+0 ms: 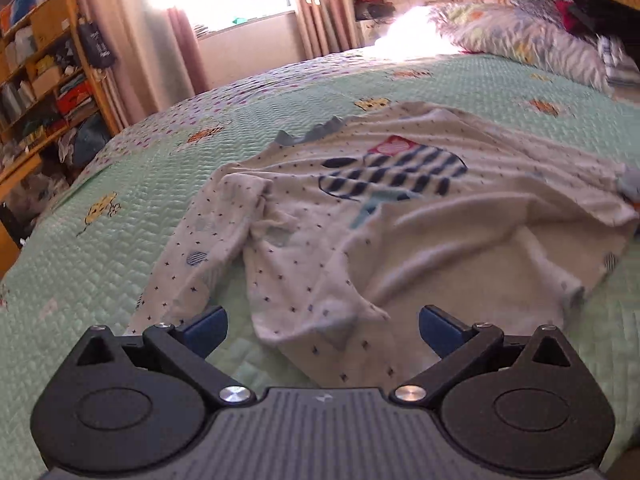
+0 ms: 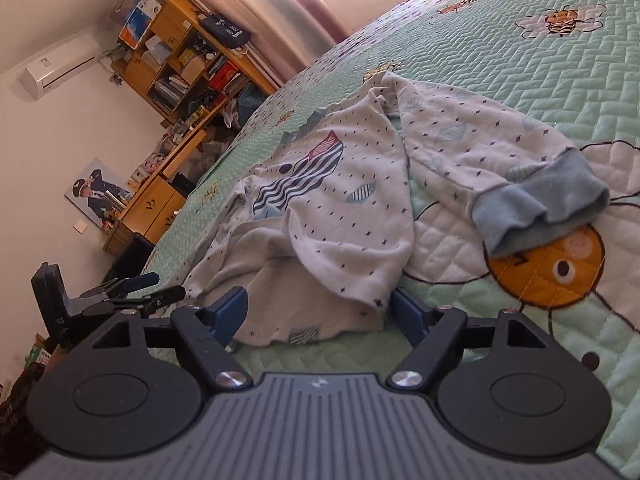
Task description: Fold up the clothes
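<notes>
Nearest the lens in the left wrist view is the left tool [image 1: 323,330], its grey ribbed body and black linkages filling the lower frame, its blue pads spread wide with nothing between them. It tilts down toward the bed [image 1: 120,248], hanging just above the green quilt, and the near hem of the top [image 1: 360,216] lies just ahead of and between the pads without touching them.

The right tool [image 2: 320,312] is posed much the same: angled down, rolled so the room leans in its view, its jaws apart. The lower edge of the top [image 2: 320,216] lies between its blue pads; whether either pad touches the cloth cannot be told, but they do not press on it.

In the right wrist view the left tool [image 2: 132,292] shows at the far left of the top, off the bed's edge, fingers parted and empty.

The top, white with small dark specks and a striped whale print, lies rumpled on the quilt, chest up. One sleeve [image 1: 188,252] trails toward the near bed edge on the left of the body. The other sleeve [image 2: 480,152] lies to the right of the body, its blue cuff [image 2: 540,204] resting on a bee printed on the quilt.

Beyond the top, at the head of the bed, lies a pillow [image 1: 520,44]. Left of the bed stands a shelf [image 1: 44,64] crammed with things.
</notes>
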